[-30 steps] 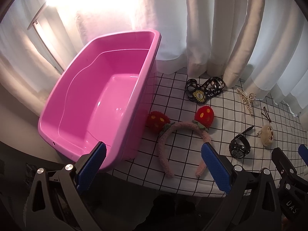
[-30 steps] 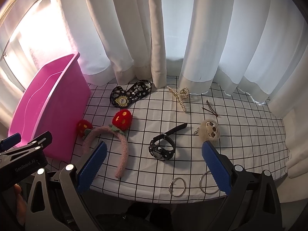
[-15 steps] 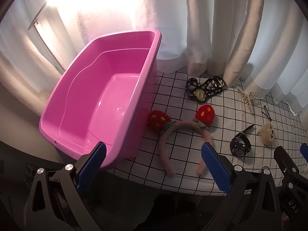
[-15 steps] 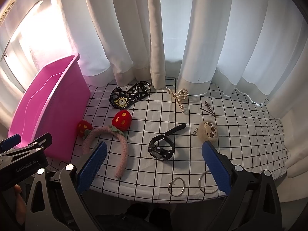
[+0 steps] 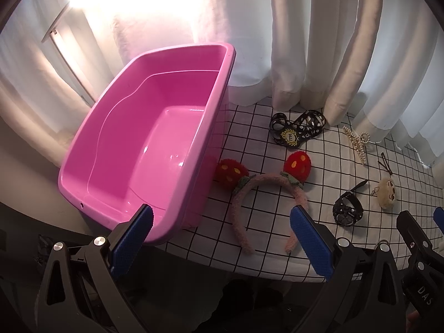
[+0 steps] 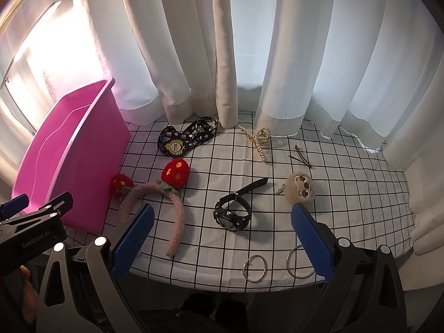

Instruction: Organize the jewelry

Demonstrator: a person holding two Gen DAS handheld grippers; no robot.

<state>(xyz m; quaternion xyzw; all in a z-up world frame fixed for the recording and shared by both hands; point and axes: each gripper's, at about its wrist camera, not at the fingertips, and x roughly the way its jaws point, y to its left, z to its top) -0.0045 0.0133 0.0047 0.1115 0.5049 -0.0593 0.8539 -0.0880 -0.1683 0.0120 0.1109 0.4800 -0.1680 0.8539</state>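
— On the checked cloth [image 6: 347, 194], where do we find the fuzzy pink headband [image 6: 177, 216]?
— At nine o'clock, arch toward the curtains. Our left gripper [image 5: 222, 238] and right gripper [image 6: 222, 238] gape wide, empty.

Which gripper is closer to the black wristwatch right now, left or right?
Right. The right gripper hangs open just short of the black wristwatch, almost lined up with it. The left gripper, also open, sits further left, by the pink plastic tub.

Left claw [image 5: 222, 238] and right claw [image 6: 222, 238] both gape wide, side by side, gripping nothing.
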